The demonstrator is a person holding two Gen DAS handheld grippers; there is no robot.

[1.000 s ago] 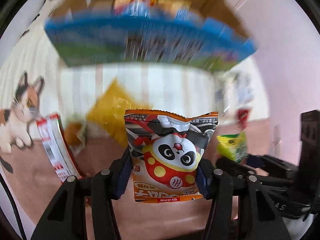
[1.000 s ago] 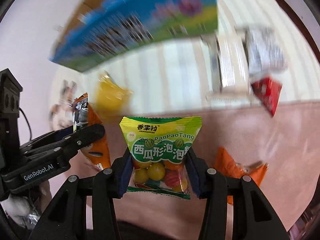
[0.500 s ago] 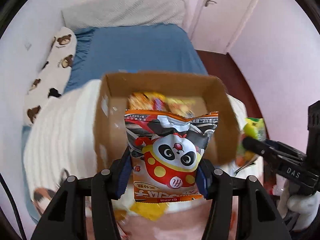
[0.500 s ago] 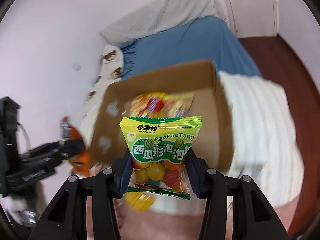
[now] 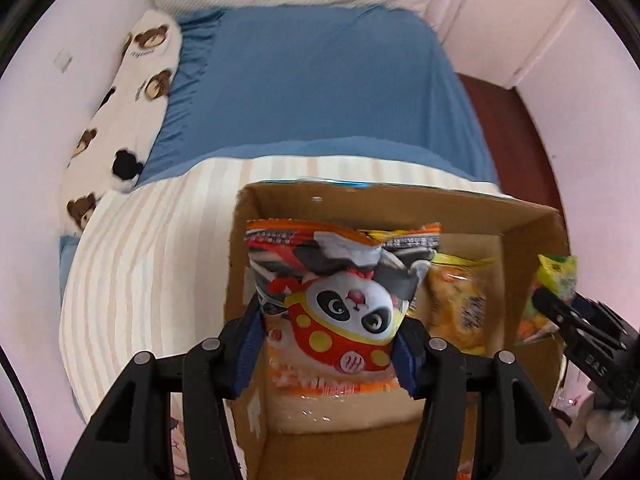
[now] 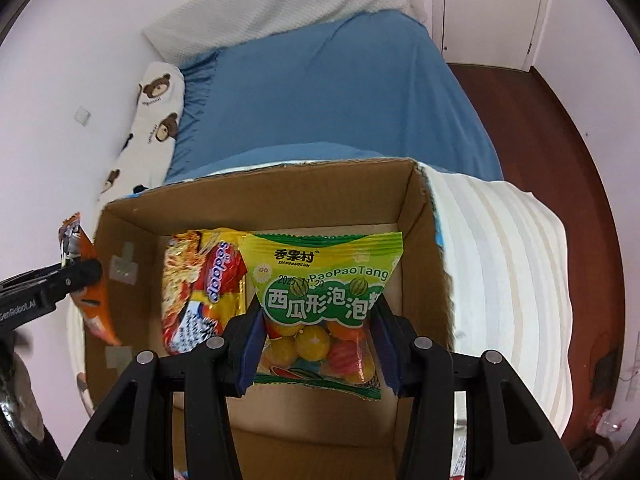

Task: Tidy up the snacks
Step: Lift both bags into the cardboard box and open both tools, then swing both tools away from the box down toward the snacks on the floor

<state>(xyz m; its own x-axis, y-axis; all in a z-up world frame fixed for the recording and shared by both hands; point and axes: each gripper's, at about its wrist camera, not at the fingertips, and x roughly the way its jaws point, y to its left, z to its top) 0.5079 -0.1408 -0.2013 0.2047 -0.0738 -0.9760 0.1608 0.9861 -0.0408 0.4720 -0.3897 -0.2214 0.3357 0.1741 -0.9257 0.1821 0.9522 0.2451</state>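
My left gripper (image 5: 328,340) is shut on an orange panda snack bag (image 5: 340,300) and holds it over the left part of an open cardboard box (image 5: 400,196). My right gripper (image 6: 318,344) is shut on a green bubble-gum bag (image 6: 324,292) and holds it over the right part of the same box (image 6: 280,184). A yellow and red noodle packet (image 6: 200,288) lies inside the box; it also shows in the left wrist view (image 5: 460,300). Each gripper shows in the other's view, the right one (image 5: 576,320) and the left one (image 6: 52,284).
The box stands on a cream striped blanket (image 5: 152,272) at the foot of a bed with a blue sheet (image 5: 312,80). A bear-print pillow (image 5: 132,92) lies along the left wall. Dark wooden floor (image 6: 560,128) and a white door lie to the right.
Both grippers have risen from the snacks on the table and swung over the open box, each still holding its bag. The box interior now lies below both bags.
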